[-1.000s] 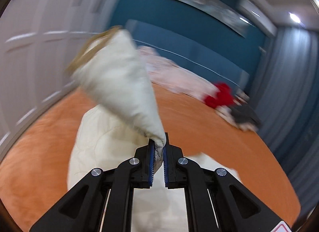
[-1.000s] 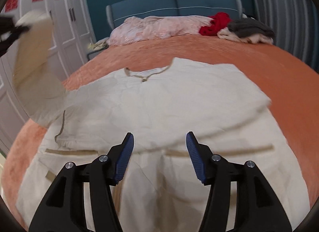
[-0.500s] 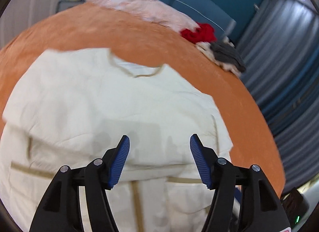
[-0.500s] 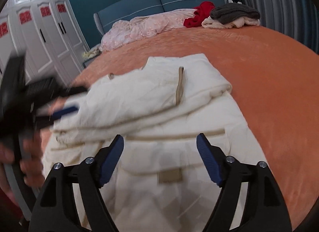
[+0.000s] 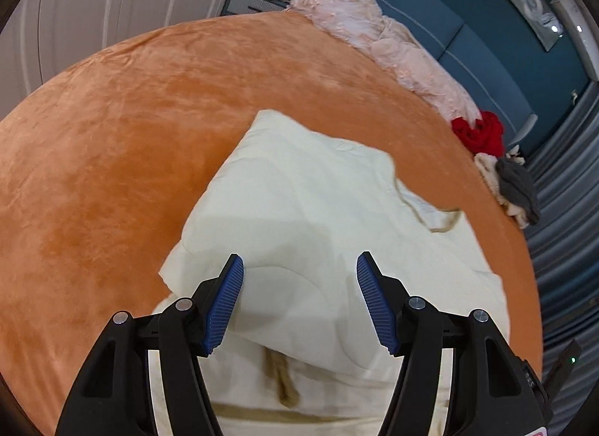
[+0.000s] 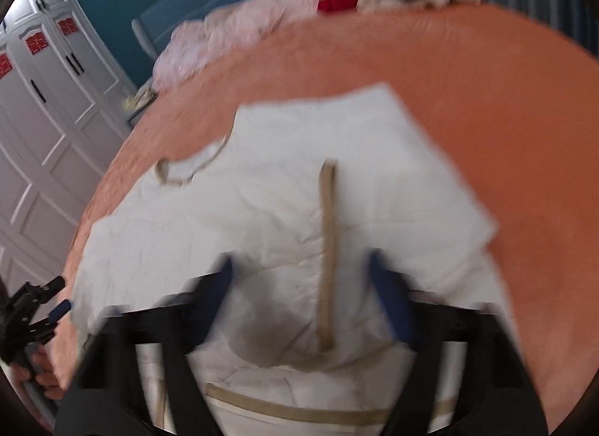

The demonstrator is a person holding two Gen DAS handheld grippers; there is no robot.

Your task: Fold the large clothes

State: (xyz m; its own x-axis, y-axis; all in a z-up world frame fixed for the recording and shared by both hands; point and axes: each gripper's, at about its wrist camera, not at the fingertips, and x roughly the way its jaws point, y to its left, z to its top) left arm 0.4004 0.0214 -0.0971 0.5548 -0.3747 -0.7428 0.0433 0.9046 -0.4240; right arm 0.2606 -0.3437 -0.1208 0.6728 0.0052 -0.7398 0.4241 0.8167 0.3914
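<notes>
My left gripper [image 5: 299, 267] hung with its blue-padded fingers [image 5: 224, 301] spread wide and nothing between them, poised over the cream garment [image 5: 307, 203]. My right gripper [image 6: 299, 267] was spread apart too (its view was badly smeared, but the gap between its fingers was plain), and it held nothing either.

The cream garment lay flat on the orange bedspread [image 5: 112, 129], and I take it as my landmark. Both sleeves were folded in across its body, one of them showing a tan strip [image 6: 326, 248] running lengthwise in the right wrist view. Its tan-edged neckline [image 6: 187, 170] pointed toward the far end of the bed. Beyond the garment, against the blue headboard [image 5: 430, 5], sat a rumpled pink pile [image 5: 393, 46], and beside that a red item [image 5: 481, 134] and a grey one [image 5: 518, 187] on some pale cloth. White panelled wardrobe doors [image 6: 48, 106] stood off to the garment's left. At the garment's near left corner, the right wrist view caught my left gripper [image 6: 35, 308] with a hand [image 6: 43, 376] on its handle.
</notes>
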